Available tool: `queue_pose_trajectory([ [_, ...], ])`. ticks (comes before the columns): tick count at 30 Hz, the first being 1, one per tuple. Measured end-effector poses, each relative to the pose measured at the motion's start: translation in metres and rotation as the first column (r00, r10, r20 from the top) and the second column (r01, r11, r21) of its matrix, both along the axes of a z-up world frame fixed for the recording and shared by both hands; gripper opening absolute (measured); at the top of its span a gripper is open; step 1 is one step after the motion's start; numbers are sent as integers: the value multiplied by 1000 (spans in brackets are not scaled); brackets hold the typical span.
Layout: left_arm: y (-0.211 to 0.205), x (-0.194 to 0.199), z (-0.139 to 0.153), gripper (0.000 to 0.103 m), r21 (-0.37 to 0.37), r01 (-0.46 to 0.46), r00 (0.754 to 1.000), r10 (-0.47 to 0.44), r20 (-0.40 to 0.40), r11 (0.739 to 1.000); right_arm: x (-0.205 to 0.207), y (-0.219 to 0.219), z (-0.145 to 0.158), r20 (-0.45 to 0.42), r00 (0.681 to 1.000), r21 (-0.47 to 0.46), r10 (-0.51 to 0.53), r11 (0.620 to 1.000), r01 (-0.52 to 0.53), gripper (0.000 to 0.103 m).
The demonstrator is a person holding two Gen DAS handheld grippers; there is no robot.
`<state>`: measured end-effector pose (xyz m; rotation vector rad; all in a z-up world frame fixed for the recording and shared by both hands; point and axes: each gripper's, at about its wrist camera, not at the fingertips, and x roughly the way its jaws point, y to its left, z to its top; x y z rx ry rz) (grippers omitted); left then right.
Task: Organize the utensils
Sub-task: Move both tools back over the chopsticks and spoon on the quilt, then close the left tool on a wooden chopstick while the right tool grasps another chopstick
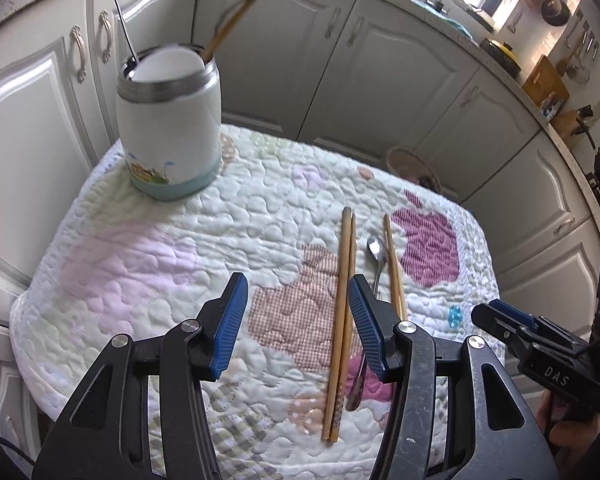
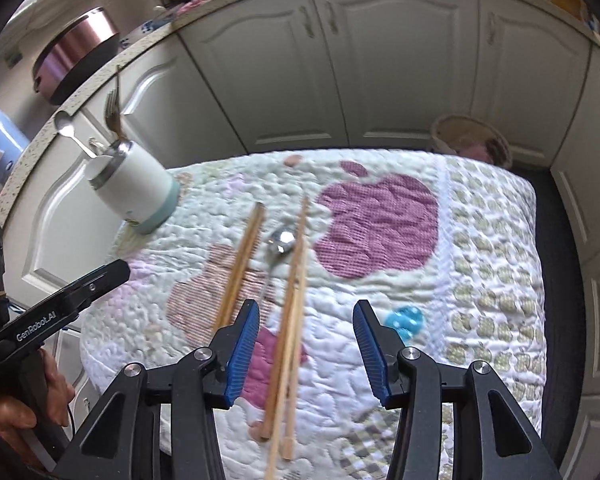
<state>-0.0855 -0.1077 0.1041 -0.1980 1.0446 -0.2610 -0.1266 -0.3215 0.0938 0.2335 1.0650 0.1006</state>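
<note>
A quilt-covered table carries a pair of wooden chopsticks, a metal spoon and more chopsticks lying side by side. At the far left corner stands a white utensil holder with a spoon and a chopstick in it. My left gripper hovers open, and the chopstick pair lies below, close to its right pad. My right gripper is open above the other chopsticks, with the spoon and the first pair to their left. The holder also has a fork in it.
White kitchen cabinets run behind the table under a speckled countertop. A wicker basket sits on the floor past the table's far edge. A rice cooker stands on the counter. A hand holds the left gripper.
</note>
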Motion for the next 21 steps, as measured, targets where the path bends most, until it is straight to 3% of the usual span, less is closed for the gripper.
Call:
queue_pose_trajectory([
  [11, -5, 4, -41, 52, -25, 22, 995, -24, -94, 999, 2, 1, -27, -43, 999, 28, 30, 999, -29, 46],
  [21, -43, 25, -70, 51, 26, 116, 985, -112, -132, 993, 10, 6, -30, -61, 997, 36, 52, 998, -49, 46],
])
